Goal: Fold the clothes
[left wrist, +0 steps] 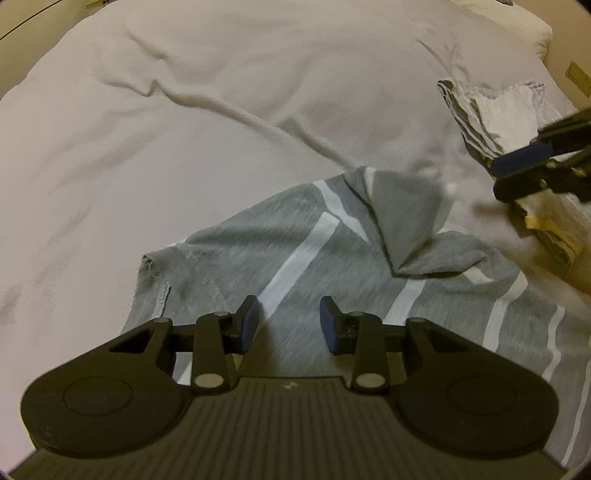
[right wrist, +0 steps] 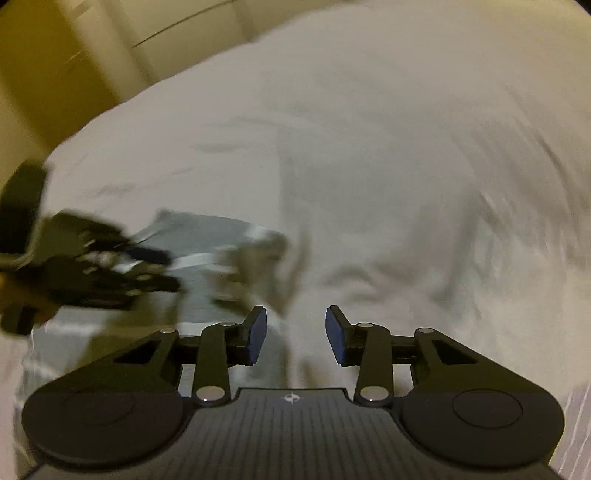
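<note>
Grey striped garment [left wrist: 295, 254] lies rumpled on the near bed [left wrist: 184, 129] (one corner flipped over); left gripper [left wrist: 289, 320] and right gripper [right wrist: 295, 334] hover with jaws wide and empty, probably to seize edges.

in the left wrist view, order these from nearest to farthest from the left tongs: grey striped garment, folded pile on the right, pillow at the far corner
1. grey striped garment, directly under and ahead of the left tongs.
2. folded pile, ahead to the right.
3. pillow, far right corner of the bed.

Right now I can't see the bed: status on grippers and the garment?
Left gripper open, empty, over grey striped garment. Right gripper open, empty, over white bedsheet. Garment rumpled, unfolded. Folded stack far right, clear.
</note>
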